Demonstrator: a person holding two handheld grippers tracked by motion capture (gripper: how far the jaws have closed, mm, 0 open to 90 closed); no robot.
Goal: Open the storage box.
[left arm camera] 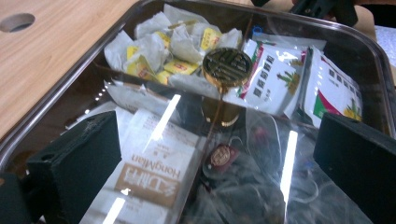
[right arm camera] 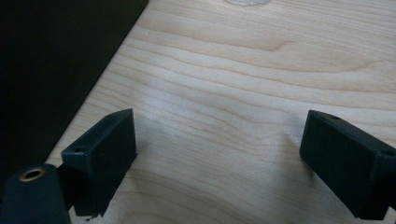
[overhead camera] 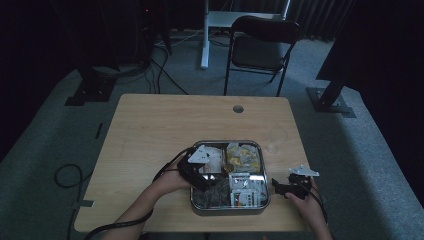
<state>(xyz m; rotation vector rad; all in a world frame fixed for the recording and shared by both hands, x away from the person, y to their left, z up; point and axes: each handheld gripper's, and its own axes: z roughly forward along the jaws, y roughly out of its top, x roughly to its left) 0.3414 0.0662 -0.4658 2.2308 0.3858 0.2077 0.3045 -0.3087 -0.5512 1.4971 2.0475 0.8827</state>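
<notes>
High view first: we hold our left gripper (overhead camera: 202, 172) over the near left part of a square metal tin (overhead camera: 265, 200) that sits on the wooden table (overhead camera: 150, 130), toward its near edge. Our right gripper (overhead camera: 290, 186) rests apart from the tin, just beside its right wall, over bare tabletop. Left gripper view shows a clear lid (left arm camera: 280, 186) covering the tin, with a round brass knob (left arm camera: 227, 66) at its middle, between and beyond our spread jaws, which grip nothing. Under the lid we see four compartments. One holds loose yellow-tagged tea bags (left arm camera: 159, 44); the one beside it holds white sachets (left arm camera: 275, 77) printed with green and red. Nearest our left jaw lie white and brown packets (left arm camera: 149, 172), and the last compartment holds dark wrapped items (left arm camera: 224, 156) that we cannot make out. Right gripper view shows our jaws wide apart over the wood, clasping nothing.
</notes>
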